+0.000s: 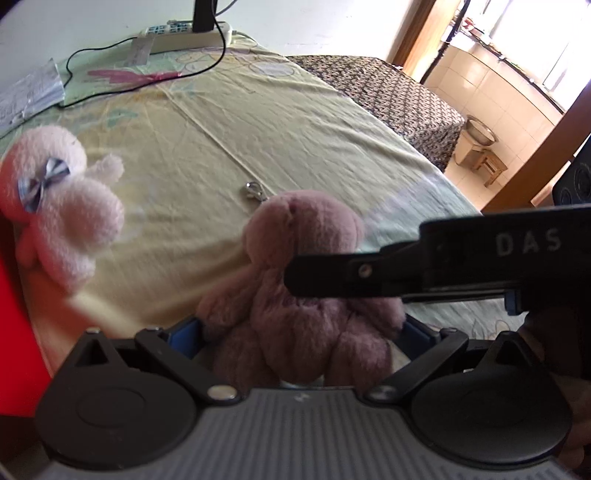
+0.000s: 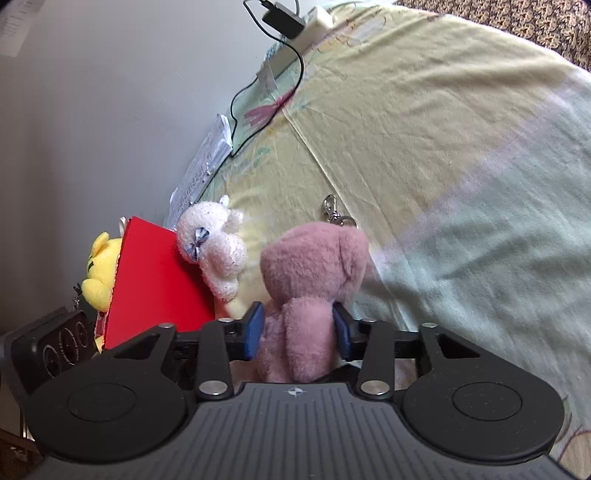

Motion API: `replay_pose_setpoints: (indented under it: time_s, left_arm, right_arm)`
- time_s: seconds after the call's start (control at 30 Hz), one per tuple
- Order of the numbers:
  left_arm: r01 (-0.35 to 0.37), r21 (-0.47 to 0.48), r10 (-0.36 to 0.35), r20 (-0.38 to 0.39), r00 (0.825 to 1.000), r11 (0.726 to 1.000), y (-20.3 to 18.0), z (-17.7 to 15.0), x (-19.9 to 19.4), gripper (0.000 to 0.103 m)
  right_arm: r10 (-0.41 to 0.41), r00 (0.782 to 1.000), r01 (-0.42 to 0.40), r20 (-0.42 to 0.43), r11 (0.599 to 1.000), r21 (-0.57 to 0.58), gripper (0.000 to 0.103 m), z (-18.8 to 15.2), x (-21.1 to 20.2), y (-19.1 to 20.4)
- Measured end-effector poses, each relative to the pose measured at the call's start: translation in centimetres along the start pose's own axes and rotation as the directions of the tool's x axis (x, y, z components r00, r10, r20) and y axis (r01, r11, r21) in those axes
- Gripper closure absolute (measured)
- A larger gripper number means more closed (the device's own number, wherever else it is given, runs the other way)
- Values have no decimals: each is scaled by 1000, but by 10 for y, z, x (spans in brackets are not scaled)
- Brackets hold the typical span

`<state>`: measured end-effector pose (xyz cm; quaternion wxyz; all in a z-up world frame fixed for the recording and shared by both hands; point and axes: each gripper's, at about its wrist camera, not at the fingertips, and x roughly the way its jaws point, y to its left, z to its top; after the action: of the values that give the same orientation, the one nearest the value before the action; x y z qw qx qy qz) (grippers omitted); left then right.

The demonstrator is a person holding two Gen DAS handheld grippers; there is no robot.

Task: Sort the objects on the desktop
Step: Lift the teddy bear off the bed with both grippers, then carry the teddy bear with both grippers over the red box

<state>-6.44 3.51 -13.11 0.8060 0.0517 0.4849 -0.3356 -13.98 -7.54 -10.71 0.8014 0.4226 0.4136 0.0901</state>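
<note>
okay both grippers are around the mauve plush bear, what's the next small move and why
Probably open the left gripper and let the right gripper carry the mauve bear alone. The right gripper's blue pads already press its body, and the red box holding a yellow plush sits close by to the left.

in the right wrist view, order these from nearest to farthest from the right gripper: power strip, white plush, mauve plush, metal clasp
1. mauve plush, between the fingers of the right gripper
2. white plush, up and left, leaning on the red box
3. metal clasp, past the mauve plush's head; close to the white plush in rank
4. power strip, far end by the wall
</note>
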Motion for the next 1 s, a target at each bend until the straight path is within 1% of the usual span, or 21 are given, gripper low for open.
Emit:
replay_pose_setpoints:
  time_s: [0.2,0.3,0.47,0.6,0.77,0.9,1.0]
  left_arm:
    - [23,-67,-23,-1,1000,997,6,-4,-6,2]
    - [31,-89,-32,-2,999,996,7,-8,-12,2]
    - [47,-98,-44,36,998,994,11,-9,-36,2]
    - [70,-82,-62,94,994,994,13,-9,-65,2]
    - [97,-53,-86,174,981,994,18,-12,-105,2]
    - [121,-45,-107,246,963,992,28,-15,-143,2]
    - [126,-39,-108,305,946,991,37,-19,-173,2]
  right_arm:
    - [50,996,-50,-67,999,7,71,3,-5,1]
    - [75,994,-76,-84,997,-5,74,1,-9,7]
    - [101,991,-105,-83,993,-52,75,-2,-19,28]
    - [123,991,-128,-55,986,-109,76,-5,-32,50]
    - [158,987,-157,-3,976,-152,76,-16,-47,80]
    - [200,979,-189,37,963,-193,76,-26,-55,111]
    - [236,970,-215,61,947,-240,76,-33,-57,136]
